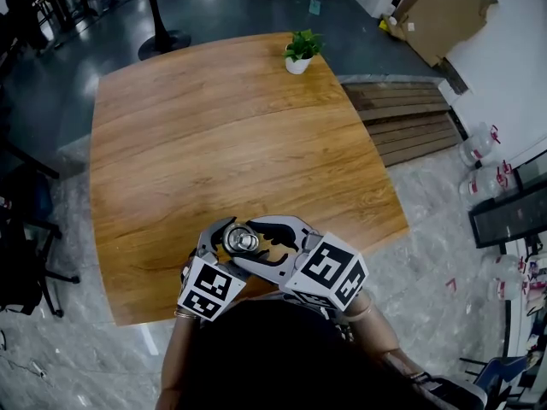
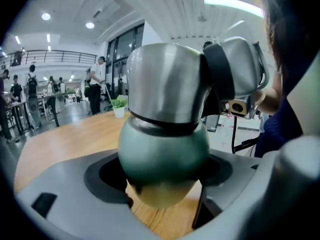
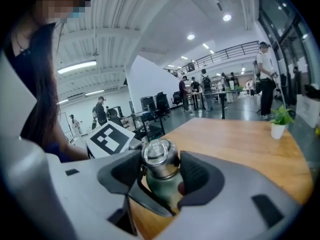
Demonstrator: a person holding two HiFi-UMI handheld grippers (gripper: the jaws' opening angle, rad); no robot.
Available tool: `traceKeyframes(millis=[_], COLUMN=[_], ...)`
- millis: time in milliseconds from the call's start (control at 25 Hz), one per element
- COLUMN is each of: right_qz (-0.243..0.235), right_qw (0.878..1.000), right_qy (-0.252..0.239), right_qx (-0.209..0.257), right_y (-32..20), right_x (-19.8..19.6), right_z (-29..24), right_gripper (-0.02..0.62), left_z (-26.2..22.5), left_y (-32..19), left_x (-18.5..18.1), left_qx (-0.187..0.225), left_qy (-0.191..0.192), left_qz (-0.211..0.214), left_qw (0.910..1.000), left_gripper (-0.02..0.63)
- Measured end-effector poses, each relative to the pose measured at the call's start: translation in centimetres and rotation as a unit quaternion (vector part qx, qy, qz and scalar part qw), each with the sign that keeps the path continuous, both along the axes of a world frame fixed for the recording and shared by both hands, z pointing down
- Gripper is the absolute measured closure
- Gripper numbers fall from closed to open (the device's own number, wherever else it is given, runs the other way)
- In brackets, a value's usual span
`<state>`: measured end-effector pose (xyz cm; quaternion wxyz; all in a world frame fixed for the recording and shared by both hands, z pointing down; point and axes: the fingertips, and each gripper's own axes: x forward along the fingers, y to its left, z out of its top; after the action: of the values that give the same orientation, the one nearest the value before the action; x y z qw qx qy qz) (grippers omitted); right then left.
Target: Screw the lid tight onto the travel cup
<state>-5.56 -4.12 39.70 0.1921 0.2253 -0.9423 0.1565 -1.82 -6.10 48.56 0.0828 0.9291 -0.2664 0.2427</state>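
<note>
Travel cup (image 2: 165,149) upright between my 2 grippers, over the near edge of the table (image 1: 239,126).
Its steel lid (image 3: 159,156) sits on top, clamped in my right gripper (image 3: 160,169); my left gripper (image 2: 162,176) is clamped lower, on the green body. Both reach in from my side, so the twist should go about its up-down axis. No brand or writing reads on it.
</note>
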Motion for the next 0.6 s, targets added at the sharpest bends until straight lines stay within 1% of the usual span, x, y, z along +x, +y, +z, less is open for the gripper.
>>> traceKeyframes(millis=[80,200,240,280,360,440,520,560,600], right_qz=[0.017,0.078,0.090,0.089,0.060,0.029,0.013,0.011,0.016], right_qw=[1.000,0.997,0.996,0.996,0.998,0.999,0.999,0.999,0.999], right_qy=[0.002,0.000,-0.002,-0.004,-0.009,-0.013,-0.010,-0.006,-0.002], right_qx=[0.016,0.024,0.027,0.032,0.034,0.033,0.036,0.041,0.046], right_y=[-0.4,-1.3,-1.4,-1.4,-0.9,-0.4,-0.2,-0.2,-0.4], right_x=[0.2,0.3,0.3,0.1,-0.3,-0.4,-0.4,-0.3,-0.3], right_z=[-0.3,-0.6,-0.8,-0.9,-1.0,-1.2,-1.3,-1.3,-1.3], right_gripper=[0.347,0.347,0.347,0.347,0.345,0.342,0.341,0.342,0.342], left_z=[-0.1,-0.3,-0.4,-0.5,-1.0,-1.4,-1.4,-1.3,-1.1], left_y=[-0.4,-1.6,-1.9,-2.1,-1.7,-0.8,0.1,0.3,0.3], left_x=[0.0,-0.7,-0.8,-0.9,-0.7,-0.2,0.2,0.3,0.4], left_qx=[0.002,0.013,0.018,0.020,0.016,0.006,0.004,0.004,0.004], left_qy=[-0.010,-0.043,-0.051,-0.053,-0.032,-0.009,-0.012,-0.020,-0.027], left_qz=[-0.009,-0.061,-0.073,-0.074,-0.047,0.001,0.048,0.060,0.061], left_qw=[0.9999,0.9971,0.9959,0.9956,0.9982,0.9999,0.9988,0.9980,0.9978], left_gripper=[0.212,0.212,0.212,0.212,0.212,0.212,0.212,0.212,0.212])
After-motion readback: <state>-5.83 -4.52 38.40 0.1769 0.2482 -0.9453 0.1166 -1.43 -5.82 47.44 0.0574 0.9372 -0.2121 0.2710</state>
